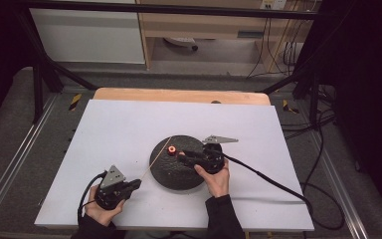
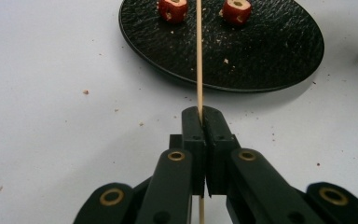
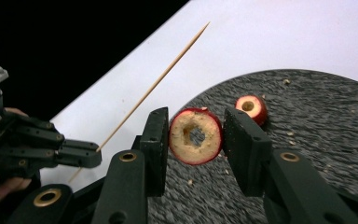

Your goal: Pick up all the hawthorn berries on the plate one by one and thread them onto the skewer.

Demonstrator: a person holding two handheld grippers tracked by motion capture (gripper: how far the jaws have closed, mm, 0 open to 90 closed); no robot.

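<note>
Table sheet (image 1: 129, 129), pale and wide, lay beneath both tongs, and the round black plate (image 1: 179, 172) sat under the right gripper (image 1: 183, 155) and ahead of the left gripper (image 1: 138, 184). Left jaws were clenched on the butt of a thin wooden skewer (image 2: 199, 56), whose shaft ran straight out from those jaws across the plate's near rim, its sharp tip raised toward the right tongs. Right jaws grasped a cored red fruit slice (image 3: 196, 136) by its skin on both sides, the pale cut face and its centre hole turned toward that gripper's own camera; in the high view the slice hung just beyond the skewer's tip. A second, smaller fruit piece (image 3: 251, 107) rested on the plate just past the right jaws. Threading seemed to be the step in hand, and doing it well probably meant keeping the left tongs steady, turning the slice until its hole faced the tip squarely, then sliding it along the shaft's own line. Any sideways push could bend or snap so thin a stick, and a hard squeeze might crush the soft flesh.
</note>
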